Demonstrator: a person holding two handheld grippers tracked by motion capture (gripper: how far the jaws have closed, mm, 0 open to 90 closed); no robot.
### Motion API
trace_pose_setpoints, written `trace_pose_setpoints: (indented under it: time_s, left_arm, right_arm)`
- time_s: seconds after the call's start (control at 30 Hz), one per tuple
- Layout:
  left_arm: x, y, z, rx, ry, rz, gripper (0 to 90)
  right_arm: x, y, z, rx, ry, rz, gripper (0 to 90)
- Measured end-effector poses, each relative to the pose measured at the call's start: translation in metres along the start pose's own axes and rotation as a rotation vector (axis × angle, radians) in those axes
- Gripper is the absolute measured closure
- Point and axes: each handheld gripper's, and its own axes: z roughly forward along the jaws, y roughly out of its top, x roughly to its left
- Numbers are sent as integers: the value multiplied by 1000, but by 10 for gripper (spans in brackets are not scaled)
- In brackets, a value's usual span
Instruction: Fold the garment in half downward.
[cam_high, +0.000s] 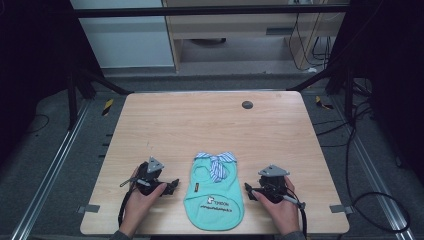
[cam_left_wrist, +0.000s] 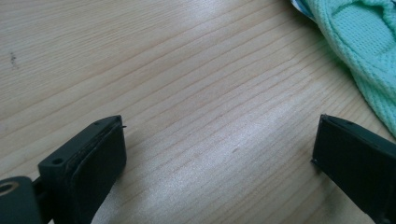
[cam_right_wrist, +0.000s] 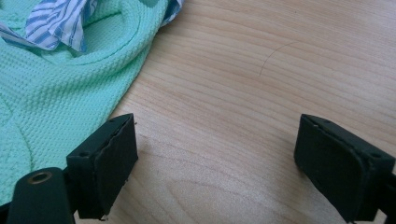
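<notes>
A small mint-green knit garment (cam_high: 214, 196) with a blue-and-white striped bow lies flat near the table's front edge. My left gripper (cam_high: 172, 186) rests on the wood just left of it, jaws open with bare table between them; in the left gripper view (cam_left_wrist: 219, 154) the green knit (cam_left_wrist: 369, 56) sits at the upper right, apart from the jaws. My right gripper (cam_high: 248, 189) sits just right of the garment, also open. The right gripper view (cam_right_wrist: 217, 154) has the knit fabric (cam_right_wrist: 60, 98) and striped bow (cam_right_wrist: 58, 21) at the left, close beside one jaw.
The light wooden table (cam_high: 210, 125) has a dark round grommet (cam_high: 247, 104) near its far edge. Cables trail from both grippers toward the person's hands. Metal rails and floor cables flank the table.
</notes>
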Motion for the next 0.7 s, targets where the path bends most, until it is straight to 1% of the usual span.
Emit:
trace_pose_setpoints:
  time_s: [0.17,0.3,0.43,0.47,0.53,0.6,0.63,0.67,0.7]
  left_arm:
    - [-1,0,0,2,3,-4,13]
    - [-1,0,0,7,-5,3,0]
    - [-1,0,0,8,-6,6,0]
    - [-1,0,0,8,-7,7,0]
    - [-1,0,0,5,-8,15,0]
    - [0,0,-1,-4,-14,18,18]
    - [0,0,-1,-4,-17,15,43]
    - [0,2,-2,4,-26,15,58]
    - [1,4,-3,13,-41,16,64]
  right_arm:
    - [0,0,0,2,2,0,128]
    - [0,1,1,7,13,-6,100]
    - [0,1,2,17,26,-22,65]
    - [0,1,2,18,23,-20,62]
    - [0,1,2,17,0,4,64]
    - [1,2,2,20,-10,11,87]
    - [2,3,1,24,-8,4,142]
    - [3,5,-2,28,4,3,185]
    - [5,7,-3,27,13,-4,190]
